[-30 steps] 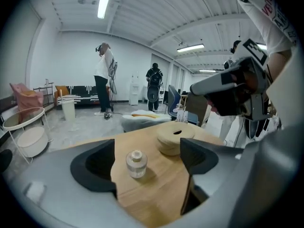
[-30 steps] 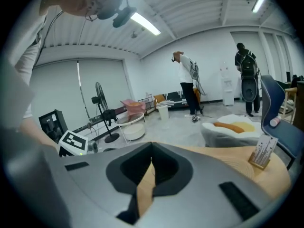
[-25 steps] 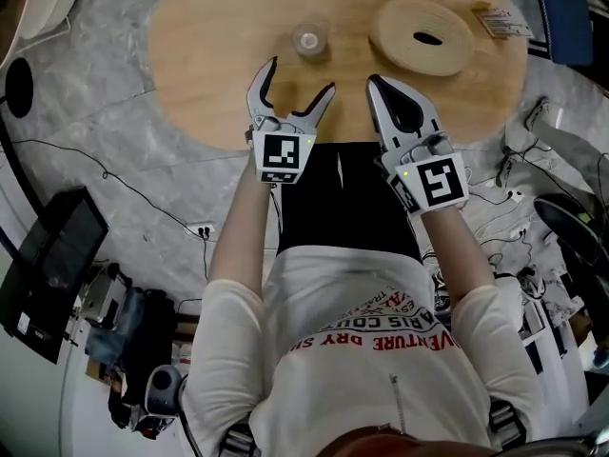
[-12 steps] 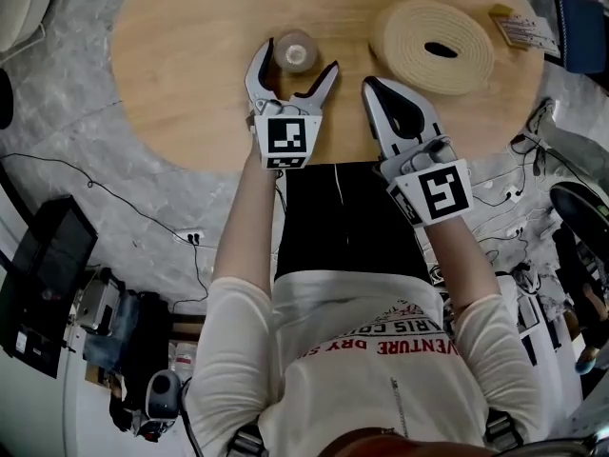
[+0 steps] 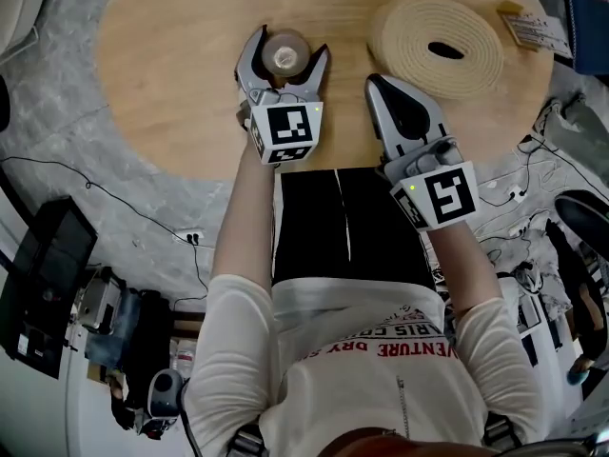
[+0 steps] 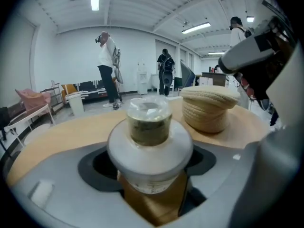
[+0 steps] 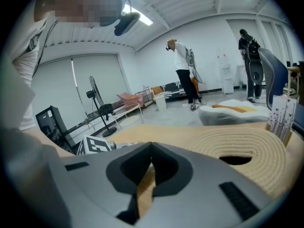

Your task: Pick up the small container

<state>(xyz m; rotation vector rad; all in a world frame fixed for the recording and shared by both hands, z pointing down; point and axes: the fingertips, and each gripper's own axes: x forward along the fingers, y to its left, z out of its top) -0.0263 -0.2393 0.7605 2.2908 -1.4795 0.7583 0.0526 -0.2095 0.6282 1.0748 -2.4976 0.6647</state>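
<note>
The small container (image 5: 284,53) is a clear round pot with a wide white collar and brownish contents, standing upright on the oval wooden table (image 5: 171,55). My left gripper (image 5: 291,44) straddles it, one finger on each side. Its jaws have just been closing a little but still stand wide, with slim gaps to the pot. In the left gripper view the container (image 6: 149,137) fills the space between the grey jaws of the left gripper (image 6: 149,151). My right gripper (image 5: 373,80) rests shut over the table's near edge, right of the pot, with nothing in it; in its own view the right gripper (image 7: 151,144) shows its tips meeting.
A round coiled straw mat (image 5: 438,34) with a dark hole lies just beyond the right gripper; the mat (image 6: 209,106) shows right of the pot. A small printed card (image 5: 533,29) lies at the table's far right. Cables and equipment cover the floor.
Both grippers have sunk and moved forward over the table. The left gripper, earlier short of the container, now has it between its jaws. The right gripper stays shut.
</note>
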